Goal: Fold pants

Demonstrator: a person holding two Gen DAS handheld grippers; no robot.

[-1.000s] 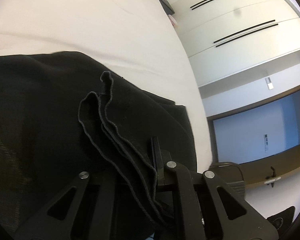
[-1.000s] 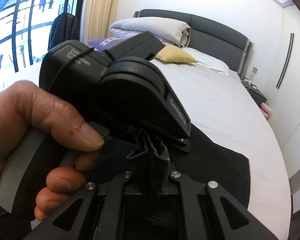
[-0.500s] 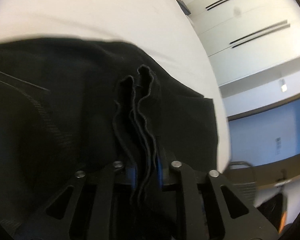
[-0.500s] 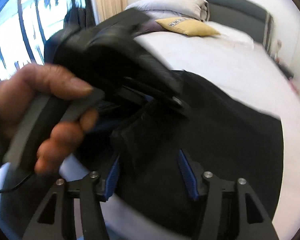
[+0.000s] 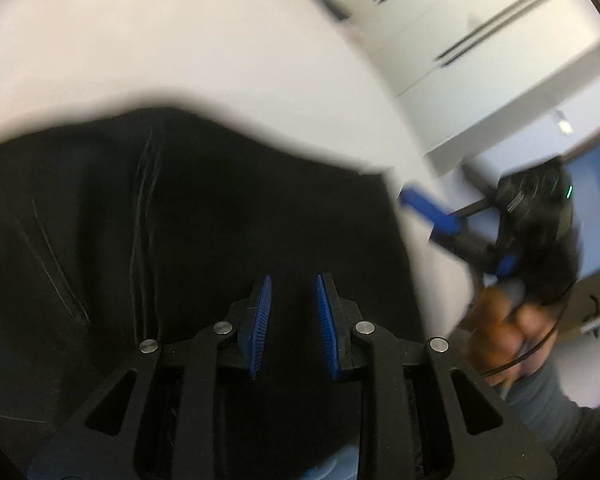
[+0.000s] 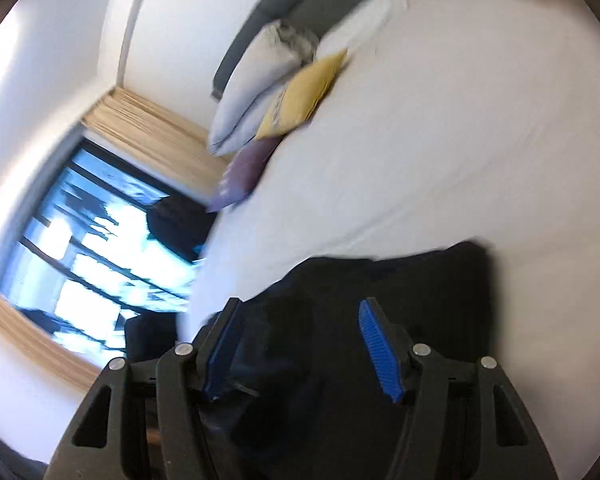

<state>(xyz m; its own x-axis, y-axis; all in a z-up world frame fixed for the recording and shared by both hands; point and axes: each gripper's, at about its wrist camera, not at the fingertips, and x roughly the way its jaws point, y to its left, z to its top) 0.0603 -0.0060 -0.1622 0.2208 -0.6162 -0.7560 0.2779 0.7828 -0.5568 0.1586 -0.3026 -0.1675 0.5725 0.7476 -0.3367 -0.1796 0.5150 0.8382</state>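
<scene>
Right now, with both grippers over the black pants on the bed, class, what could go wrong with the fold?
1. Both the left gripper and right gripper have just been opening, with nothing pinched; the black pants lie loose on the white sheet, so the layers may slip apart.
2. Both views are blurred, so a hasty regrip might catch only one layer.

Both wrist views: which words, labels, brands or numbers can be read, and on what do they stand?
No text can be read in either view.
Flat yellow cushion on the white bed: dark marks near its lower edge, too blurred to read.
Folded black pants: no label visible.
</scene>
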